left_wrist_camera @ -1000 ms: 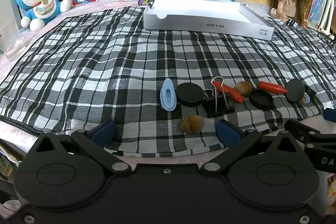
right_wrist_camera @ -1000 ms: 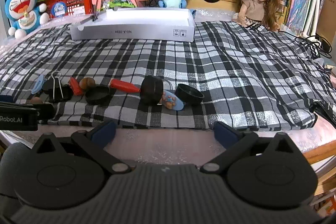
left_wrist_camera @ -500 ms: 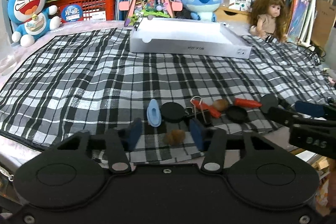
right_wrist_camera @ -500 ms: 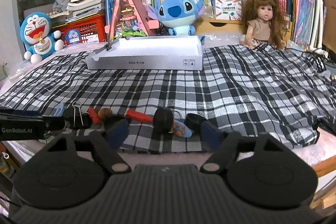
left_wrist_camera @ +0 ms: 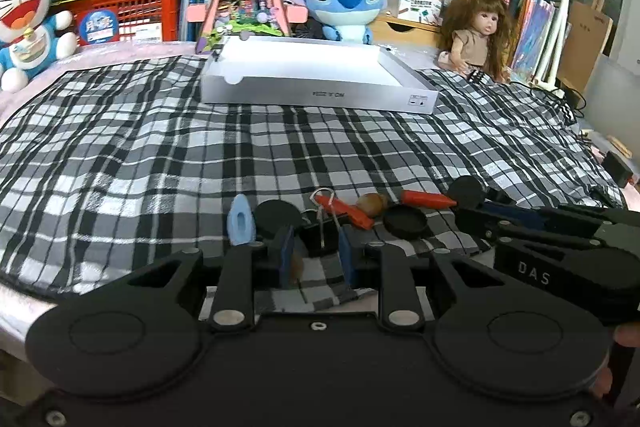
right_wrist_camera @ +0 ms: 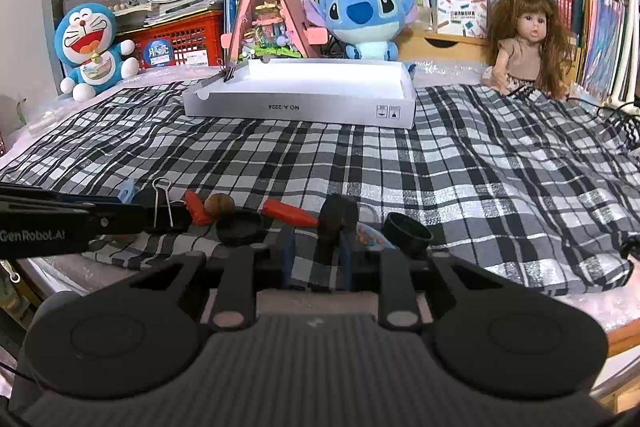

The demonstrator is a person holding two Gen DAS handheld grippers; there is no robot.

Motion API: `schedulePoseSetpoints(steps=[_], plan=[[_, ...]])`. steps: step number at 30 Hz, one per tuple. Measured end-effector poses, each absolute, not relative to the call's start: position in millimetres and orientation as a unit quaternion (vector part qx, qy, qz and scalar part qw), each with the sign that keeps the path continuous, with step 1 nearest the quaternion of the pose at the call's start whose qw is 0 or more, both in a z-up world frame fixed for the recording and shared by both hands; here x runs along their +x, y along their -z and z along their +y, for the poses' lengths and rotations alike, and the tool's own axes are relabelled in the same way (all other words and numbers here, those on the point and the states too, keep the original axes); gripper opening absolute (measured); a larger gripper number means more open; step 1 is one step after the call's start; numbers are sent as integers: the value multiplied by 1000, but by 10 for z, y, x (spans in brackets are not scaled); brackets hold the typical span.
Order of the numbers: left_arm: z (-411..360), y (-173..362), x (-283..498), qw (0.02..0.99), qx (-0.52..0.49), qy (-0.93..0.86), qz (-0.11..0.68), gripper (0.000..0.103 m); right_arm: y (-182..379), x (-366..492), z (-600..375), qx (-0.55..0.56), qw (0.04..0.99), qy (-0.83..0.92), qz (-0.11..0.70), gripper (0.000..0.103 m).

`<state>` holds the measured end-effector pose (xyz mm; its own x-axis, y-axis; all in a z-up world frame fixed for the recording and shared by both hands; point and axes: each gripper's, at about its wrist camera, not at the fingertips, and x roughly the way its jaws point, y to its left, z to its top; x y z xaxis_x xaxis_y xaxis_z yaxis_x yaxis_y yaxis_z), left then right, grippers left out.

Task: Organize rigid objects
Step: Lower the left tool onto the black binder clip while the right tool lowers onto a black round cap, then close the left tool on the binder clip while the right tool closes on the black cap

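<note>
Plaid cloth (left_wrist_camera: 160, 147) over the table. The small things sit in a row along its near edge.
- Far left: blue cat plush (left_wrist_camera: 24, 23), red crate (left_wrist_camera: 132, 15) beside it.
- Row, from the left: pale blue plastic piece (left_wrist_camera: 241, 221), flat black lid (left_wrist_camera: 278, 215), black binder clip (left_wrist_camera: 324, 223) with wire handles up, orange-red stick (left_wrist_camera: 348, 213), brown nut (left_wrist_camera: 372, 203), second black lid (left_wrist_camera: 405, 221), red carrot-shaped piece (left_wrist_camera: 428, 199).
- Left gripper (left_wrist_camera: 316, 259) is over the near edge at the left part of the row. Its jaws have just been closing and are now narrow, with a slit of cloth showing between the blue pads. Another brown nut (left_wrist_camera: 297, 265) peeks out at the inner edge of the left pad; the right pad is clear of it, so no grip is seen.
- Right gripper (right_wrist_camera: 316, 255) is at the right part of the row. Its jaws have also just been closing to a narrow gap, with nothing pressed between the pads. A black cap on edge (right_wrist_camera: 338, 217) stands just beyond the gap.
- Right of that cap: small patterned blue piece (right_wrist_camera: 370, 237), then an open black cap (right_wrist_camera: 406, 229), the last thing in the row.
- Far centre: white shallow box (left_wrist_camera: 316, 95), its inside looks bare, well apart from the row.
- Behind the box: blue alien plush (left_wrist_camera: 344, 3).
- Far right: long-haired doll (left_wrist_camera: 476, 31) sitting at the cloth edge, with bookshelves behind.
</note>
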<state>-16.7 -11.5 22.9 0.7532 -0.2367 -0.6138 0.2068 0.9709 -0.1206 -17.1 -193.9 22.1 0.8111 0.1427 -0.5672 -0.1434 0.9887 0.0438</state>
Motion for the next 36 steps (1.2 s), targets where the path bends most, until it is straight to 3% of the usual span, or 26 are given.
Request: schedulePoseSetpoints(steps=[13, 17, 24, 25, 27, 29, 32, 36], plan=[[-241, -80, -41, 935, -14, 122, 333, 24, -123, 14, -2031, -9, 951, -59, 304, 36], [-274, -52, -16, 938, -10, 117, 327, 24, -112, 19, -2042, -13, 953, -60, 296, 49], [-230, -18, 29, 940, -28, 115, 321, 24, -113, 54, -1979, -41, 957, -67, 279, 55], [-226, -21, 34, 940, -29, 114, 321, 19, -113, 62, -1968, -42, 957, -68, 279, 55], [-207, -38, 31, 942, -34, 108, 317, 10, -120, 62, -1952, -43, 958, -73, 275, 33], [-167, -60, 24, 943, -48, 105, 313, 6, -134, 33, -1931, -48, 960, -70, 266, 21], [-128, -85, 19, 943, -48, 104, 313, 6, -176, -11, -1917, -44, 961, -80, 260, 14], [-106, -89, 9, 944, -43, 99, 313, 6, -210, -68, -1897, -39, 958, -102, 264, 13]])
